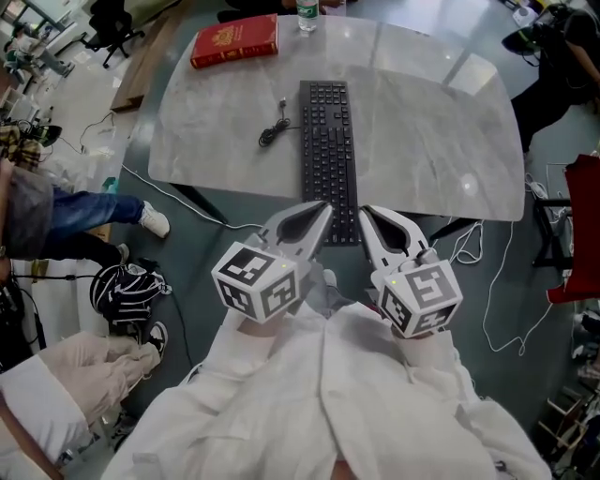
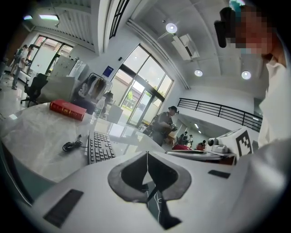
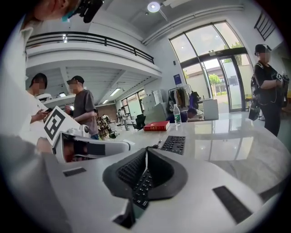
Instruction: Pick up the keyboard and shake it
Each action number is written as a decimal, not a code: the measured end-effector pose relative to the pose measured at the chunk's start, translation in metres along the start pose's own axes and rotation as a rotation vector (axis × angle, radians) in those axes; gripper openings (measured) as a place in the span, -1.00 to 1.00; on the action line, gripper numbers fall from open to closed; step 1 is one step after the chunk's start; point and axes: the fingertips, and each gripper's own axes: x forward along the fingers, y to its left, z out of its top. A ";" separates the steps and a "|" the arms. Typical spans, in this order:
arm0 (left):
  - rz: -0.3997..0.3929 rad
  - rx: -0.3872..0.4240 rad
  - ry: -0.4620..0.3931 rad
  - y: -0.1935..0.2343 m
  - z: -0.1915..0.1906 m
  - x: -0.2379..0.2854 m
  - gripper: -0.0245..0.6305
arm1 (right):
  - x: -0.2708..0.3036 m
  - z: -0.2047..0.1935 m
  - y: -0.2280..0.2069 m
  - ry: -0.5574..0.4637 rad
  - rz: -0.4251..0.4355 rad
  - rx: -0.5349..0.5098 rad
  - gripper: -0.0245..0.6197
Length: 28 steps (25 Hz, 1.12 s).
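The keyboard (image 1: 328,141) lies lengthwise straight ahead, its near end between the left gripper (image 1: 325,208) and right gripper (image 1: 366,212), equally near, both empty, jaws pressed together.

Pale marble-look table (image 1: 422,141) carried a black keyboard (image 1: 328,150), its near end jutting past the table edge; coiled cable (image 1: 273,131) lay just left of the keyboard; red book (image 1: 235,40) far-left of it; bottle (image 1: 307,14) stood beyond its far end.
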 end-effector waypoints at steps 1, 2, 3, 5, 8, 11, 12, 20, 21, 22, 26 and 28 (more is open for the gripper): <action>-0.005 0.000 0.005 0.001 0.000 0.002 -0.88 | 0.001 -0.002 -0.001 0.005 -0.006 0.007 -0.82; -0.010 0.000 0.011 0.002 0.001 0.004 -0.88 | 0.002 -0.003 -0.002 0.010 -0.012 0.013 -0.82; -0.016 0.000 0.018 0.004 0.001 0.006 -0.88 | 0.004 -0.003 -0.003 0.013 -0.019 0.020 -0.82; -0.028 -0.003 0.032 0.007 0.002 0.009 -0.88 | 0.007 -0.002 -0.007 0.016 -0.032 0.030 -0.82; -0.041 -0.006 0.053 0.010 0.001 0.012 -0.88 | 0.012 -0.001 -0.010 0.021 -0.047 0.041 -0.82; -0.053 -0.007 0.071 0.016 0.003 0.013 -0.88 | 0.017 0.002 -0.010 0.026 -0.057 0.049 -0.82; -0.055 -0.008 0.076 0.018 0.004 0.013 -0.88 | 0.019 0.003 -0.009 0.027 -0.060 0.052 -0.82; -0.085 -0.012 0.100 0.029 0.008 0.019 -0.88 | 0.032 0.002 -0.010 0.043 -0.082 0.064 -0.82; -0.093 -0.012 0.105 0.030 0.007 0.020 -0.88 | 0.033 0.002 -0.011 0.044 -0.089 0.066 -0.82; -0.101 -0.011 0.110 0.030 0.007 0.020 -0.88 | 0.034 0.002 -0.012 0.044 -0.096 0.069 -0.82; -0.125 0.003 0.120 0.036 0.011 0.019 -0.88 | 0.041 0.007 -0.015 0.037 -0.125 0.072 -0.82; -0.137 0.005 0.122 0.040 0.013 0.019 -0.88 | 0.043 0.009 -0.013 0.032 -0.138 0.073 -0.82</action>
